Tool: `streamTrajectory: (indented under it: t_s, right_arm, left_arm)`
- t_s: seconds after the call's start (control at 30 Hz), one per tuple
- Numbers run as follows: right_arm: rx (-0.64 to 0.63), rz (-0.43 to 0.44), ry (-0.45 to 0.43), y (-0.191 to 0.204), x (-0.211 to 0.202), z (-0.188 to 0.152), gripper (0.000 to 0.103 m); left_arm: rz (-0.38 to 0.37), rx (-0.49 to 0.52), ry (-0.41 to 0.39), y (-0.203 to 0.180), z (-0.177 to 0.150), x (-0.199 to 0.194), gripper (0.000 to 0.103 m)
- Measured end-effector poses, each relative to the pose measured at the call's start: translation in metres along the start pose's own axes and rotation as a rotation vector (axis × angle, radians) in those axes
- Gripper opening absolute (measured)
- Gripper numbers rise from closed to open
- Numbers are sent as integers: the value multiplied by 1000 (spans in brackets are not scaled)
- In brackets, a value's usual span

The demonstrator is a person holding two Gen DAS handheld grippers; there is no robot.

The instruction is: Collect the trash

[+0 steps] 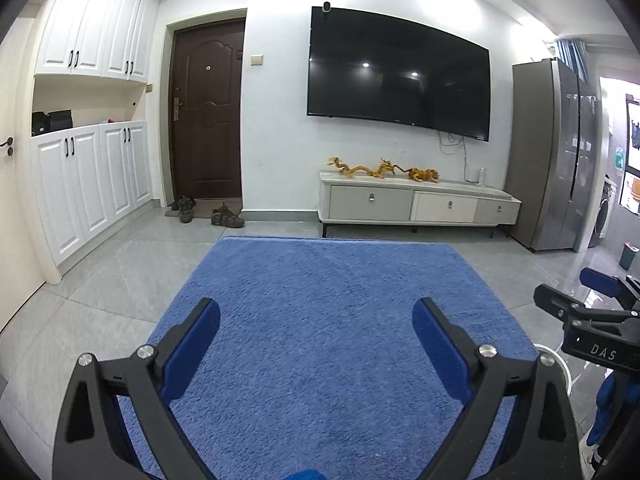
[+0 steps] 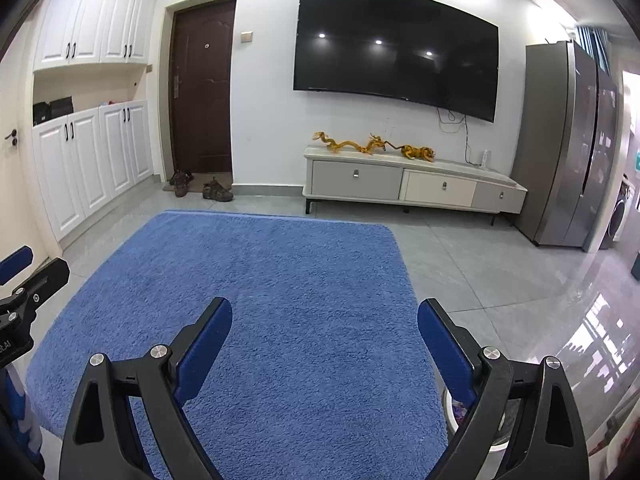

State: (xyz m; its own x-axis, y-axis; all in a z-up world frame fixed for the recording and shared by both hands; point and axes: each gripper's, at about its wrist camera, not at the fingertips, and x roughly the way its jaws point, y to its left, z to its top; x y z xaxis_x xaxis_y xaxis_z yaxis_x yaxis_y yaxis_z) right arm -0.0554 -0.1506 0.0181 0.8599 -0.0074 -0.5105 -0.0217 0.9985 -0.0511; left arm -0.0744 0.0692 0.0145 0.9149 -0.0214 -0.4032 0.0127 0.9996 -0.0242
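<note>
Trash itself shows nowhere on the blue rug (image 1: 320, 320); only a white bin (image 2: 456, 412) peeks at five o'clock behind the right gripper (image 2: 324, 332). It and the left gripper (image 1: 316, 332) hang spread wide, empty. Risk: sweeping past litter hidden below view.

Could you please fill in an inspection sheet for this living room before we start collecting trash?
Surface: blue rug on grey tiled floor.
Job's things: white bin at the rug's right edge, partly hidden; no loose trash seen.
Clutter: shoes by the door.
Grippers: left tongs and right tongs open, empty.
Cables: wires hang below the TV.
Surroundings: TV stand, golden dragon figures, fridge.
</note>
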Motion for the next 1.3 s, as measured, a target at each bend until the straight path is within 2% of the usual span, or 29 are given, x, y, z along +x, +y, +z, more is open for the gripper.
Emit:
streamTrajectory:
  t_s: [0.3, 0.5, 0.7, 1.03, 1.3]
  right_arm:
    - [2, -73, -34, 0, -4, -4, 101]
    - [57, -130, -39, -23, 1, -9, 102]
    - [89, -185, -40, -45, 10, -16, 102]
    - [123, -274, -68, -81, 16, -16, 102]
    - [174, -313, -44, -110, 32, -27, 102]
  left_arm:
    - [6, 9, -17, -11, 1, -4, 102]
    - [12, 24, -17, -23, -3, 8, 102]
    - [-19, 31, 21, -37, -9, 25, 102]
    - [-68, 50, 15, -71, -3, 43, 103]
    - [-60, 103, 40, -94, -10, 59, 103]
